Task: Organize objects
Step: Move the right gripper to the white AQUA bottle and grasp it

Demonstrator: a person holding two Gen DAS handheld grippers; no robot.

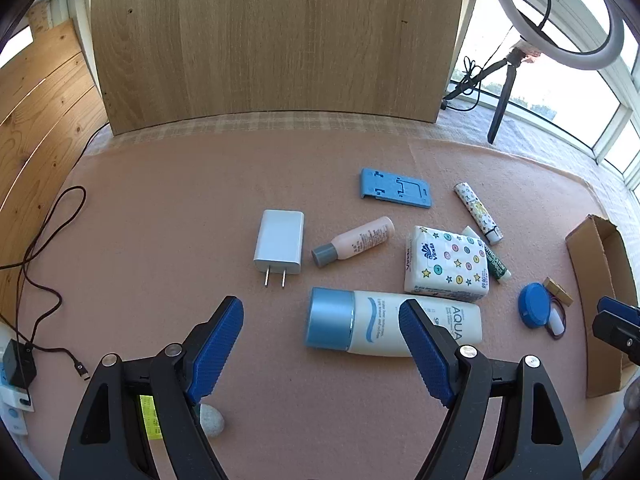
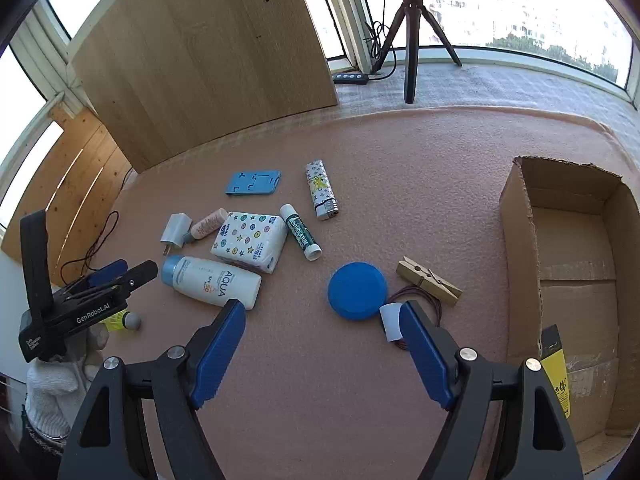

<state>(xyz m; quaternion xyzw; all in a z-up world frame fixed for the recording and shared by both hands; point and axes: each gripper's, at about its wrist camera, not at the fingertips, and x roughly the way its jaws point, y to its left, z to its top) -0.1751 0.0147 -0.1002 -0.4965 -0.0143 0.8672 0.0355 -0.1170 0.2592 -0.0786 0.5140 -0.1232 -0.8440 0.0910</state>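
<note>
- Pink felt covers the surface (image 2: 360,380), with a wood panel (image 1: 280,40) at the back and bright windows behind a ring light (image 1: 560,16) on its tripod
- Both tools hover above the felt with jaws apart and nothing between them: the left tool (image 1: 320,344) near the sunscreen, the right tool (image 2: 322,344) just short of the blue lid
- A cardboard box (image 2: 516,248) lies open at the right edge, holding only a yellow-and-black packet; I judge it the likely home for the loose things
- The sunscreen bottle (image 2: 212,280), lying on its side just ahead of the left tool, looks the heaviest piece; its plastic is smooth and probably slippery, so a hold across the middle of the body seems safest
- The tissue pack (image 2: 250,240) rests against it, soft and light; it will squash, so a gentle grip across the short side suits it
- The blue lid (image 2: 357,291) is flat, stiff and low; only the rim offers a hold
- The clothespin (image 2: 428,278), lip balm (image 2: 300,232) and lighter (image 2: 322,190) are small and rigid, best taken across their width
- The charger (image 1: 279,242), pink bottle (image 1: 356,240) and blue stand (image 1: 396,189) lie further back
- A thin wire loop beside the lid could snag
</note>
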